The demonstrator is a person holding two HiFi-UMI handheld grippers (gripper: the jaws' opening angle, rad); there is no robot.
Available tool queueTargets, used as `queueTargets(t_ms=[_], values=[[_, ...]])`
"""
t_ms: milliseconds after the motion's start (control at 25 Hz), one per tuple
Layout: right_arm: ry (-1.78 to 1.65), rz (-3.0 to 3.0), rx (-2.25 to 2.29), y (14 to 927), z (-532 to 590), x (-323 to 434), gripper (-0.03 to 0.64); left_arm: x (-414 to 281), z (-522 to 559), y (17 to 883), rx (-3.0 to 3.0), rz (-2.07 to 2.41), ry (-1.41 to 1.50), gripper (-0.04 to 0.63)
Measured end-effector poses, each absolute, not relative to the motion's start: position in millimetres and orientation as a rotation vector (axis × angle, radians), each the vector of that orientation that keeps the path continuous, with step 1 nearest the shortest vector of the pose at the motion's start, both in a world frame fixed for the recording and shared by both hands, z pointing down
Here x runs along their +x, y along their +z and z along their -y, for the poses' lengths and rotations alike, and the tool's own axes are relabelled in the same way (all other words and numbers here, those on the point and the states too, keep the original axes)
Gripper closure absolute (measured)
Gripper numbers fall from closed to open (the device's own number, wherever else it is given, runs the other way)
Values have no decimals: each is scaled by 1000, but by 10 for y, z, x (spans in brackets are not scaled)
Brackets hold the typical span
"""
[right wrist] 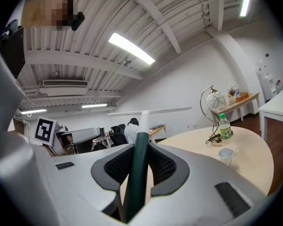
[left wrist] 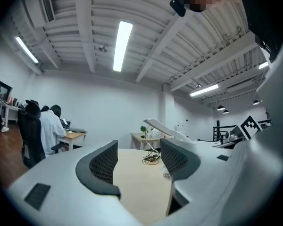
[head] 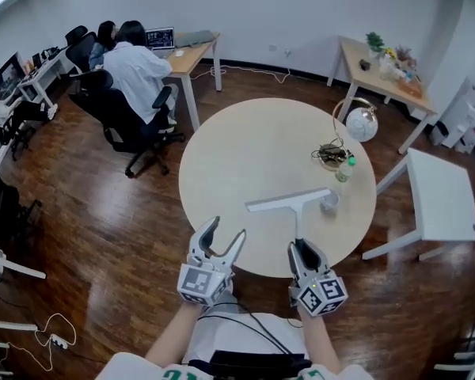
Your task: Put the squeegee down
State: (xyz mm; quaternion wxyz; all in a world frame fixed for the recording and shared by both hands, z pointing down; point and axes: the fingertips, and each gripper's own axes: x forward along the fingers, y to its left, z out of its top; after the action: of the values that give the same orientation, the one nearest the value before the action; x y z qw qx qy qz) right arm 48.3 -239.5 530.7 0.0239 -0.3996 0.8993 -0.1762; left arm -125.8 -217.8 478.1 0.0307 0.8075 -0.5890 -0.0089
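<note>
Squeegee (head: 289, 200) clamped in right gripper (head: 302, 248); left gripper (head: 227, 229) wide, empty; bottle (head: 344, 169) label illegible.

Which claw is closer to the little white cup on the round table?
Right. The right gripper, holding the squeegee, is just short of the cup; the left gripper is open, farther off to the cup's left.

Two tools at the bottom of the frame: the left tool (head: 227, 229) and the right tool (head: 303, 250). One squeegee (head: 289, 202). One round worktop (head: 245, 157) at centre carries one paper cup (head: 329, 203), one bottle (head: 344, 169) and one globe lamp (head: 362, 123). Upper left: two seated people (head: 138, 70) and one laptop (head: 160, 38). Two further tables: one white table (head: 439, 200) at right, one wooden table (head: 356, 54) at upper right.
</note>
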Motion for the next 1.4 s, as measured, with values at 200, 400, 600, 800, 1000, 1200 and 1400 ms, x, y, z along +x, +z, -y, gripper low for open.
queueTargets(t_ms=[200, 400, 600, 800, 1000, 1200, 1400], values=[[-647, -2705, -1396, 5487, 2583, 133, 503, -1517, 2478, 4832, 2589, 1627, 18, 328], [-822, -2677, -1491, 5932, 2758, -18, 503, -1665, 2647, 4853, 2559, 1531, -43, 328], [-961, -2645, -1601, 6481, 2989, 39, 503, -1564, 2863, 5095, 2554, 1509, 45, 328], [-1040, -2689, -1621, 6854, 3429, 37, 503, -1500, 2952, 5568, 2531, 1498, 185, 328], [-1117, -2696, -1710, 7303, 4138, 161, 503, -1477, 2975, 5673, 2444, 1541, 201, 328], [-1155, -2750, -1783, 7756, 4798, 113, 502, -1546, 2961, 5770, 2361, 1578, 236, 328], [-1261, -2749, -1958, 8311, 5051, 245, 503, -1531, 2902, 5992, 2318, 1596, 306, 328]])
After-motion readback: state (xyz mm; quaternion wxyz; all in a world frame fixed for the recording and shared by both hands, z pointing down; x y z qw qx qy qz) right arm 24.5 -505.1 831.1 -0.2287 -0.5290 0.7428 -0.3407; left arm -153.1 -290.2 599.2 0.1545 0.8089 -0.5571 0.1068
